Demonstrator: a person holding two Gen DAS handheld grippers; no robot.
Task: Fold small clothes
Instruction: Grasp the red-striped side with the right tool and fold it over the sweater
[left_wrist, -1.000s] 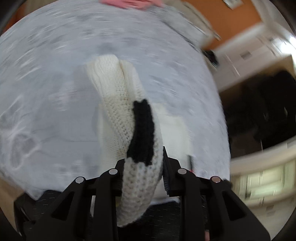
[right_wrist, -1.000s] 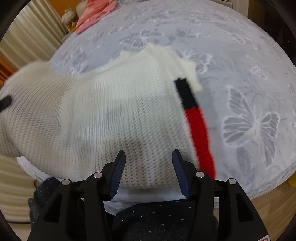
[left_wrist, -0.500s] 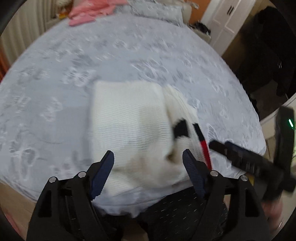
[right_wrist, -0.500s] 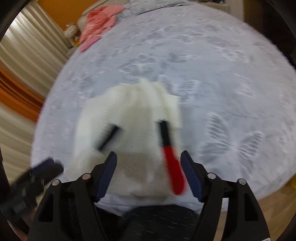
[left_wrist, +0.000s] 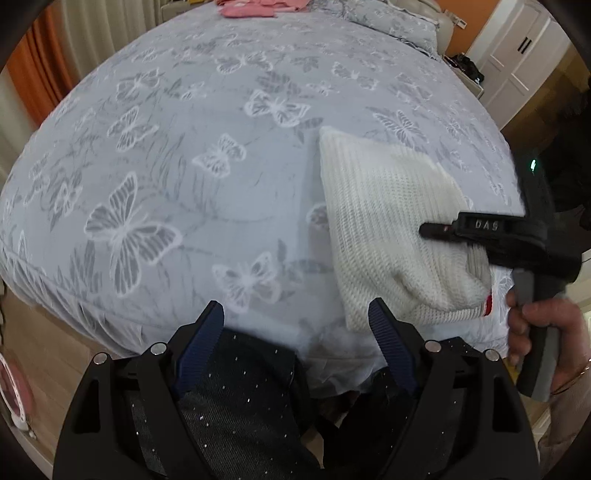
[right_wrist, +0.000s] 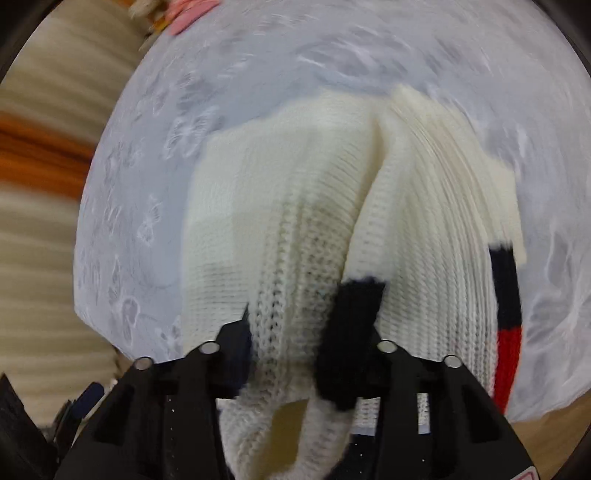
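Right wrist view shows the right hand-held gripper (right_wrist: 303, 354), its jaws having just been closing, clamped on a bunched part of the white knitted sweater (right_wrist: 295, 221) with a black cuff; the rest of the garment drapes ahead of it onto the bed (right_wrist: 129, 221). The left hand-held gripper (left_wrist: 295, 328) stands wide open and empty, with the sweater (left_wrist: 388, 221) to its right on the butterfly bedspread. Risk, as I judge it: the one-sided pinch could drag the folded layers apart or pull the sweater off the near bed edge. Count: one sweater, two grippers, one pink garment (left_wrist: 255, 7) far ahead.
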